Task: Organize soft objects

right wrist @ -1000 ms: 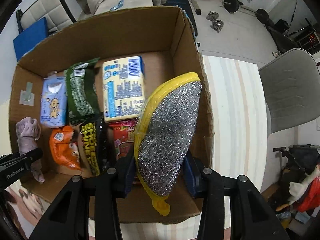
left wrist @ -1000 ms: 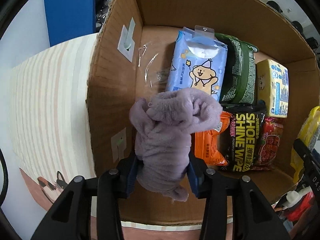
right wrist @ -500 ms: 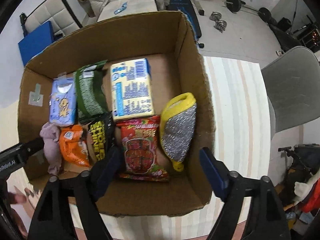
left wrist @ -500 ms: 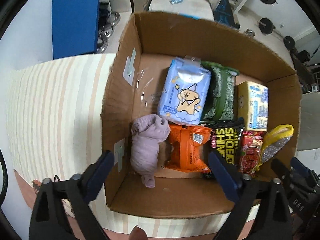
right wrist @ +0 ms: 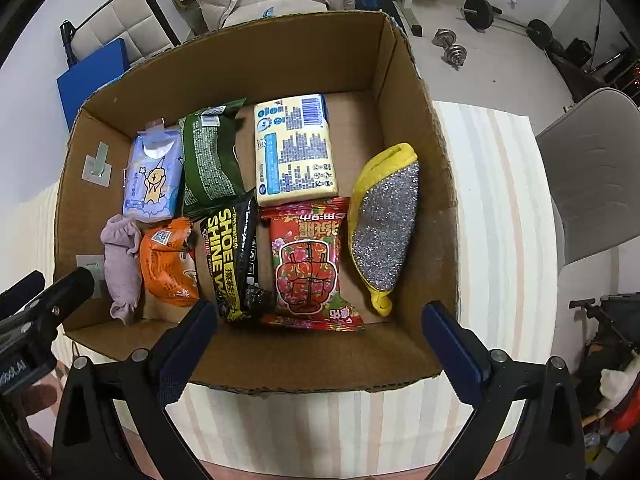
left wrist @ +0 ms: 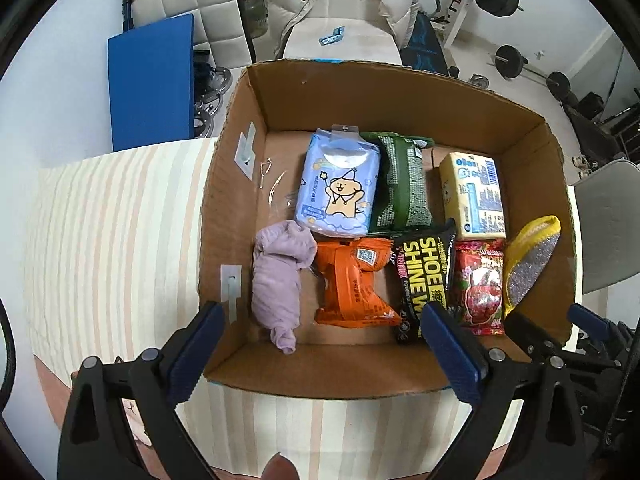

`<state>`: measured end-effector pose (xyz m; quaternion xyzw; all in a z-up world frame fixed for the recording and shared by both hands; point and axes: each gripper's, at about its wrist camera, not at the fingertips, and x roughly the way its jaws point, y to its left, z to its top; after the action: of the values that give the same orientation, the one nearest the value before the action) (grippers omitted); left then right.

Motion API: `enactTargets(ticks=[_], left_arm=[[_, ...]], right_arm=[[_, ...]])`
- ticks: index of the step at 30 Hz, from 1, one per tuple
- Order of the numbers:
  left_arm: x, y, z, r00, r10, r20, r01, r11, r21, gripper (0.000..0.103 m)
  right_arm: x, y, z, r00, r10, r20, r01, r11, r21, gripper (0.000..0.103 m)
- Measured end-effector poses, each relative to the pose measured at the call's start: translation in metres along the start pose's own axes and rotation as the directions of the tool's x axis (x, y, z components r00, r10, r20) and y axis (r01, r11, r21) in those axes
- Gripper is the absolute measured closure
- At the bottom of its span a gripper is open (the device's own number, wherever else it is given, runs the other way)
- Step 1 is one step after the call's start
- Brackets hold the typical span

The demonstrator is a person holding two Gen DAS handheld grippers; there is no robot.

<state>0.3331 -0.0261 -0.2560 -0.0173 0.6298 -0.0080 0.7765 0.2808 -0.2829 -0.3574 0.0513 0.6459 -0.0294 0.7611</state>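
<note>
Landmark: open brown cardboard box (left wrist: 400, 100) is sitting on the striped surface (left wrist: 100, 220).
Left gripper (left wrist: 324, 346): fingers are gaping wide, holding nothing, hovering above the box's near wall.
Right gripper (right wrist: 320, 344): likewise spread wide and empty.
Crumpled lilac cloth (left wrist: 280, 276): is lying in the box's near-left corner.
Yellow-edged silver scouring pad (right wrist: 384, 224): is leaning against the box's right wall.

Bright, even indoor light, soft shadows, sharp center, heavy fisheye warp w/ dark corners.
</note>
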Motion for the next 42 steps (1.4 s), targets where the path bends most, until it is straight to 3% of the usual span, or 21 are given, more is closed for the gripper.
enactTargets(ticks=[8,16,31,42], left_arm=[[-0.025,-0.004,-0.010,0.999,-0.006,0.052,0.005,1.000,0.009,0.003],[-0.097,-0.012,-0.046,0.984,-0.004,0.180,-0.002,1.000,0.031,0.003],[-0.237,-0.003,-0.135,0.943,-0.011,0.332,0.006,1.000,0.013,0.003],[-0.277,0.000,-0.175,0.938,-0.024,0.345,0.020,1.000,0.013,0.003]], right_arm=[[-0.023,-0.004,-0.005,0.999,-0.012,0.048,0.013,1.000,-0.007,0.000],[-0.091,-0.004,-0.033,0.986,0.026,0.166,-0.023,1.000,-0.021,0.000],[-0.244,-0.009,-0.144,0.922,0.106,0.372,-0.087,0.994,-0.068,0.000],[-0.319,-0.004,-0.212,0.881,0.122,0.457,-0.087,0.991,-0.097,0.000]])
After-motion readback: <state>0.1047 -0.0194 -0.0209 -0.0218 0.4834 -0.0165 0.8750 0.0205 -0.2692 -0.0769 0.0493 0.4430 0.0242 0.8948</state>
